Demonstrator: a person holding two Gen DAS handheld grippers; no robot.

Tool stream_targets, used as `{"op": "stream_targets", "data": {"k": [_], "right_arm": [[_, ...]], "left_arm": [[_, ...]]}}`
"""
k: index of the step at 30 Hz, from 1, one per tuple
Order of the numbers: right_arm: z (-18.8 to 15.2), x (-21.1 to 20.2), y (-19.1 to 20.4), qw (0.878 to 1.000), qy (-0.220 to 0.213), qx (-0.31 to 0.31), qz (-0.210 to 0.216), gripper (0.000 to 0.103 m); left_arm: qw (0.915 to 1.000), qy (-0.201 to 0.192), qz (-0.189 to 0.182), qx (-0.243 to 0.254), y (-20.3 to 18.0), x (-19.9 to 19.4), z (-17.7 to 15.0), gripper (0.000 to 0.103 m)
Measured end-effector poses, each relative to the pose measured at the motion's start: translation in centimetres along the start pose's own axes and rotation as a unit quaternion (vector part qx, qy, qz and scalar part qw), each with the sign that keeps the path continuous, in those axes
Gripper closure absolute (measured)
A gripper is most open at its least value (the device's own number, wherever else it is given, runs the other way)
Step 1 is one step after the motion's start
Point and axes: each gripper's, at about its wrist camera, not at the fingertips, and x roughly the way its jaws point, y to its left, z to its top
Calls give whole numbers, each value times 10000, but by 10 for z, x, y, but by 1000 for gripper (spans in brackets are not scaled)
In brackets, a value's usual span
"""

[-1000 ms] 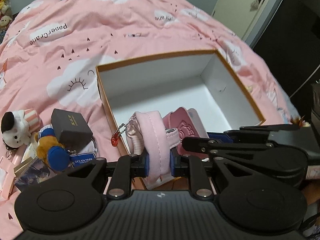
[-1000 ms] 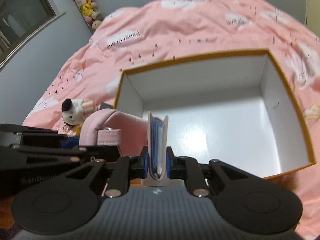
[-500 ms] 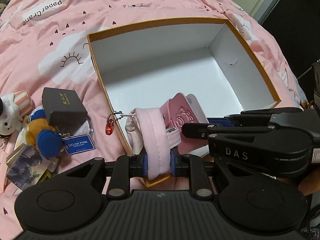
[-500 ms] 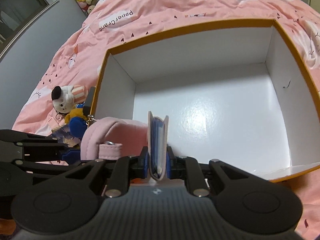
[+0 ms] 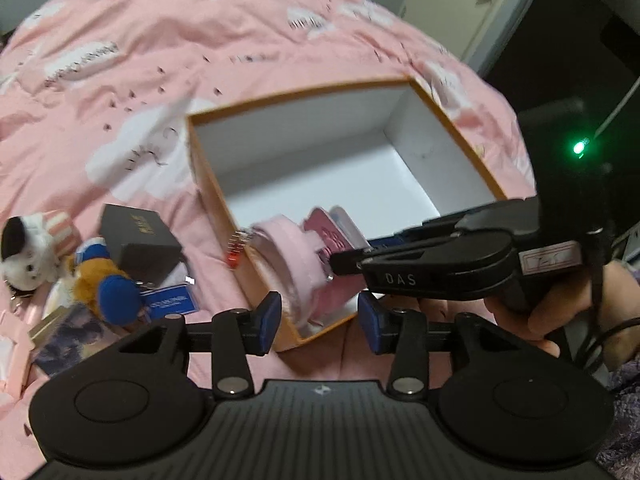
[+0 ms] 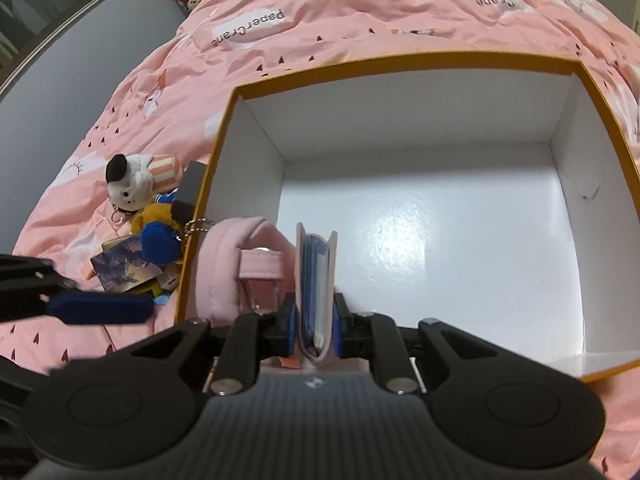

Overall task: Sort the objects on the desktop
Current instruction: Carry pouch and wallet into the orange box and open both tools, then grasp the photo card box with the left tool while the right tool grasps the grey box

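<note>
My left gripper [image 5: 318,322] fingers spread wide, holding nothing. My right gripper [image 6: 314,326] pinching card wallet [image 6: 315,292] upright, inside box [image 6: 400,62] at near-left corner. Pink pouch [image 6: 224,264] slumped in same corner, touching wallet, its chain [image 6: 196,226] draped over box wall. Risks, my call: release now, wallet tips against pouch; pulling back could snag strap, drag pouch. Plush toys [image 6: 138,180], dark case [image 5: 136,236] wait outside on bedspread [image 6: 360,8].
</note>
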Motion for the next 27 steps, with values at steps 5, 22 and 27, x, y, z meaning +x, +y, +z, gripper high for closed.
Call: {"op": "stream_targets", "data": {"k": [5,22,27], "right_arm": [[4,-4,9,9998,130,-116,-9,85],[-3,3,29,9973,242,-434,-536,74],[-1,-9,32,9971,116,-473,-582,67]], "left_arm": [[9996,-231,15,-150,16,-19,-3,54],[9965,-198,145,-799,58,-15,-26,54],[9951,-235,201,-938,68,-20,-32,54]]}}
